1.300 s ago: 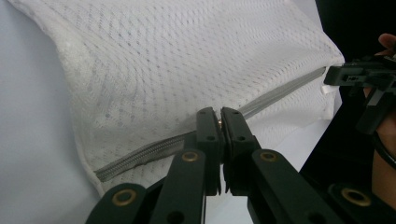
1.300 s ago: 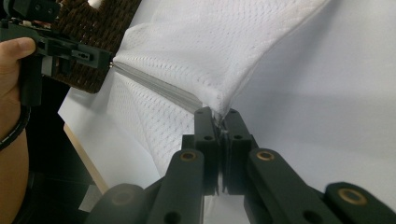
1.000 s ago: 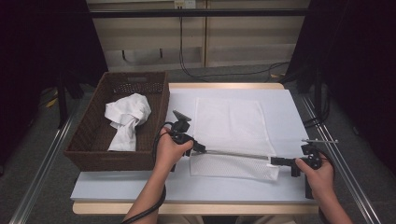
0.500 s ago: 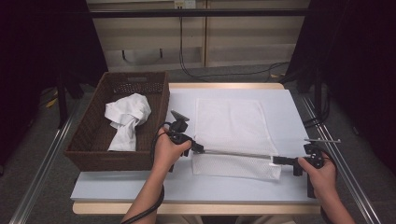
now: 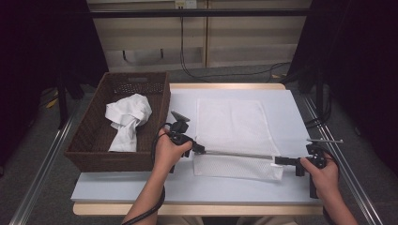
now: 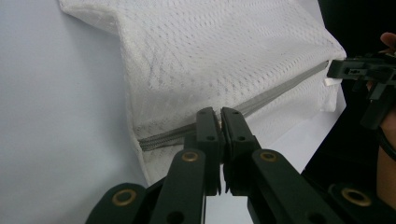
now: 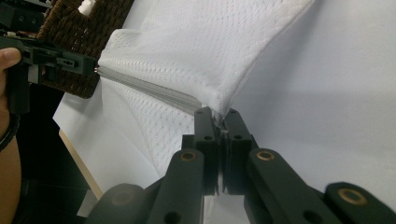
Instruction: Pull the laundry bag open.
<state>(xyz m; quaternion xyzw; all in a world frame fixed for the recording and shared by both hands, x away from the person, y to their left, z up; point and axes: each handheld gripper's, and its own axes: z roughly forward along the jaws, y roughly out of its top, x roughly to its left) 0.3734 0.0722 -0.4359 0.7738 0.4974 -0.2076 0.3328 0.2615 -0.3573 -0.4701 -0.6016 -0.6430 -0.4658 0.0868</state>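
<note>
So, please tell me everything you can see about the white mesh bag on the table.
The white mesh bag looks like thin netted fabric, rectangular, with a grey zipper along one edge. It lies on the white table, beside a brown basket. Its zipper edge is lifted and stretched: the left gripper pinches one end, the right gripper the other.

Dim surrounds, bright tabletop, sharp pics

Left gripper (image 5: pixel 199 149) and right gripper (image 5: pixel 278 160) face each other, jaws pressed together; both forearms reach in from the near edge.
</note>
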